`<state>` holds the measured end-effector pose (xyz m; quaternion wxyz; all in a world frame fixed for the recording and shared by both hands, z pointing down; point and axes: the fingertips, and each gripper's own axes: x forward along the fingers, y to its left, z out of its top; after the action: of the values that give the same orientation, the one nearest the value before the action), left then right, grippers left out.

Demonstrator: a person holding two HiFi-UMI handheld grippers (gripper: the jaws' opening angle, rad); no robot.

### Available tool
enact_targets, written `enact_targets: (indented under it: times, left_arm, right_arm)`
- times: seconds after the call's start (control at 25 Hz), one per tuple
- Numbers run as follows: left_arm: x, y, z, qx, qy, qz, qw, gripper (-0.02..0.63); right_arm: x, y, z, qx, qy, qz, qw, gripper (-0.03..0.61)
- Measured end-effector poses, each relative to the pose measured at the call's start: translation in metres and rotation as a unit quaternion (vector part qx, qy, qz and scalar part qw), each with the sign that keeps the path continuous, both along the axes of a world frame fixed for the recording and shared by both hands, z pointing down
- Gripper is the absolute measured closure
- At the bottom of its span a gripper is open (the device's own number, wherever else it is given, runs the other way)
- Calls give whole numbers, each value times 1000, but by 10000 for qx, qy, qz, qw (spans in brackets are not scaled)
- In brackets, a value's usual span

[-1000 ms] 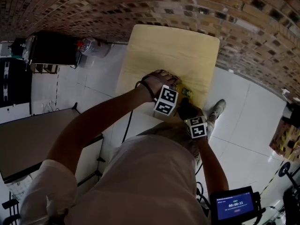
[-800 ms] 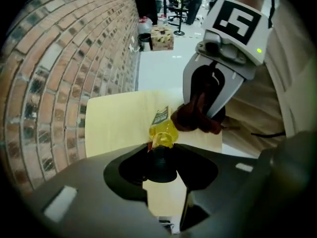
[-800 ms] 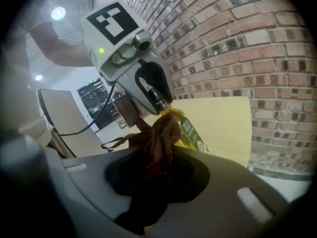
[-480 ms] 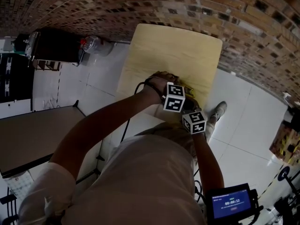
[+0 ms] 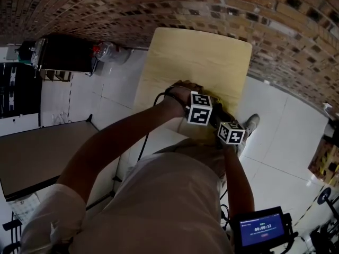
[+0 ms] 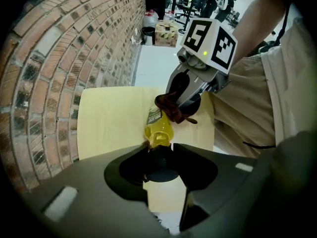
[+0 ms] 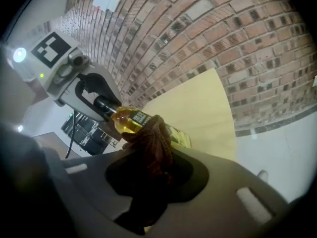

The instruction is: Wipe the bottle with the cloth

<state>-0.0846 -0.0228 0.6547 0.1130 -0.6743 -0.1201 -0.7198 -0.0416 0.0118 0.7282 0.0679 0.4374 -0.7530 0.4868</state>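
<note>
Left gripper view: my left claw (image 6: 160, 152) clamps bottle (image 6: 158, 130) by its cap, over table (image 6: 109, 123) near edge; right claw (image 7: 153, 182) pinches cloth (image 7: 151, 148) against label; wiping seemingly under way, unfinished.

brick wall (image 5: 238, 9) behind pale wooden table (image 5: 196, 57), white tiled floor (image 5: 280, 126).

**Bottle held by its cap, cloth against its side**

The bottle (image 6: 158, 131) is clear and small, full of yellow liquid, with a dark cap and a dark printed label round its body. It stands roughly upright over the pale wooden table (image 6: 109, 123), its cap clamped in the left gripper (image 6: 161, 155). Whether its base touches the wood is unclear. The cloth (image 7: 151, 145) is a dark reddish-brown rag, bunched and twisted, pinched in the right gripper (image 7: 151, 170). Its free end lies against the bottle's side, over the label just below the shoulder.
</note>
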Motion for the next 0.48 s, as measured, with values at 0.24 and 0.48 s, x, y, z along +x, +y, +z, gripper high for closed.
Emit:
enact_targets:
  times: [0.24,0.48]
  left_arm:
    - [4,-1,-6,-368,43,-747,9965,435]
    - [0,1,-7,-998,38,-2348,9669,436]
  right_arm:
    - [26,-3,31,-652,439,253,9966,492]
    - [74,-1,28,-523,778,1049,9901,491]
